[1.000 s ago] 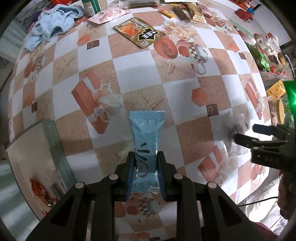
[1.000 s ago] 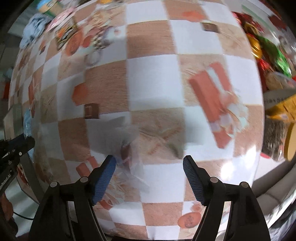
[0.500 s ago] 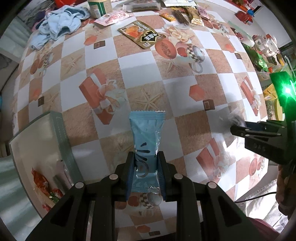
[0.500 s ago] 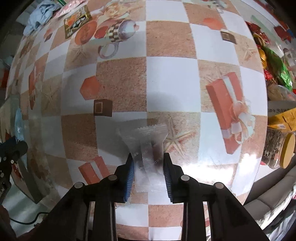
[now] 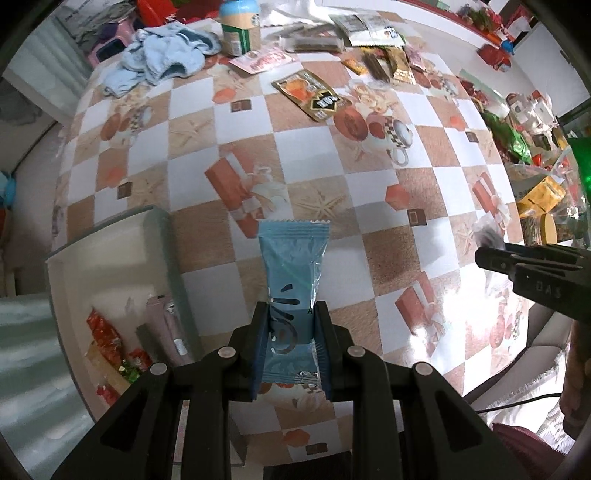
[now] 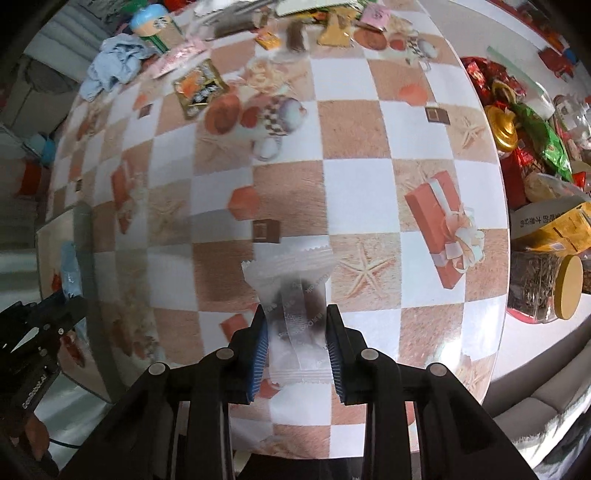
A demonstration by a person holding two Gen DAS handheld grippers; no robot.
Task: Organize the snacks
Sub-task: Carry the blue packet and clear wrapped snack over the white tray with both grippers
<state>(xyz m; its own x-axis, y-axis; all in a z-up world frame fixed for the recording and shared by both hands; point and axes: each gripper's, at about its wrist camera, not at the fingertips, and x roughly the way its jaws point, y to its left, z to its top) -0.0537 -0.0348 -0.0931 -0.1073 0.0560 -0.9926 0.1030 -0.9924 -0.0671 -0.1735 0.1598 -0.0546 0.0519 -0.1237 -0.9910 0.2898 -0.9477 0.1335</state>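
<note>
- Gripping a light-blue foil snack packet [image 5: 291, 280], left gripper [image 5: 291, 332] jaws closed on its lower half, above the checkered tablecloth [image 5: 314, 155]
- right gripper [image 6: 295, 332] clamped on a clear-wrapped dark snack [image 6: 295, 299]
- white open box [image 5: 110, 258] with snacks sits left

Both views were bright and daylit, with strong fisheye curvature and black vignetting at the corners. In the left wrist view, glare washed out the tablecloth [image 5: 436, 306] at lower right, and a green glow [image 5: 581, 162] bled in at the right edge. The centre was sharp; the transparent packet [image 5: 487, 236] near the right edge was smeared. In the right wrist view, the far snacks [image 6: 295, 33] and the left half of the cloth showed motion blur; soft shadows [image 6: 214, 225] lay on the centre squares
</note>
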